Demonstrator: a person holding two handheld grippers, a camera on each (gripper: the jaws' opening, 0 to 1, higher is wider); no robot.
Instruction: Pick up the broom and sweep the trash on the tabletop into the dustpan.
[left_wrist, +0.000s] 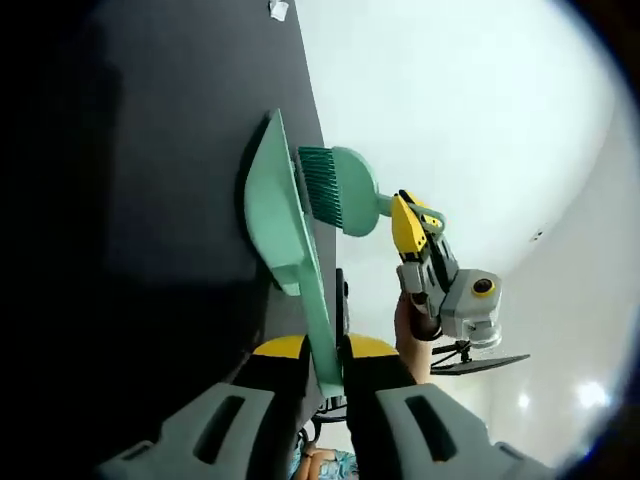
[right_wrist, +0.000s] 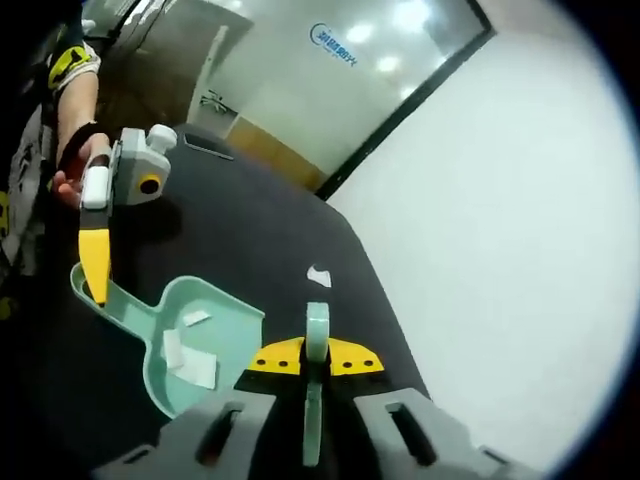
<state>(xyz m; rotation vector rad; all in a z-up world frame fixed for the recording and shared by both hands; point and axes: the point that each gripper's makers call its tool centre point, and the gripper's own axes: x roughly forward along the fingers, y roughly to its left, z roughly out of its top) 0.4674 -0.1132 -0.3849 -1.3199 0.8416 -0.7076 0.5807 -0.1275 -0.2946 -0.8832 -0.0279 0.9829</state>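
Lying on the black tabletop (right_wrist: 250, 250), the mint dustpan (right_wrist: 200, 345) holds white paper scraps (right_wrist: 190, 355), its handle clamped in the left gripper (right_wrist: 95, 265). One stray scrap (right_wrist: 318, 275) rests on the table just beyond the pan's mouth. In the left gripper view, the dustpan (left_wrist: 275, 205) stands edge-on, with the broom (left_wrist: 340, 188) just beside its mouth, held fast by the right gripper (left_wrist: 410, 222). A glass wall (right_wrist: 330, 70) stands behind the table.

Bare tabletop (right_wrist: 270, 240) lies open beyond the dustpan (right_wrist: 195, 340), save one paper scrap (right_wrist: 318, 276).
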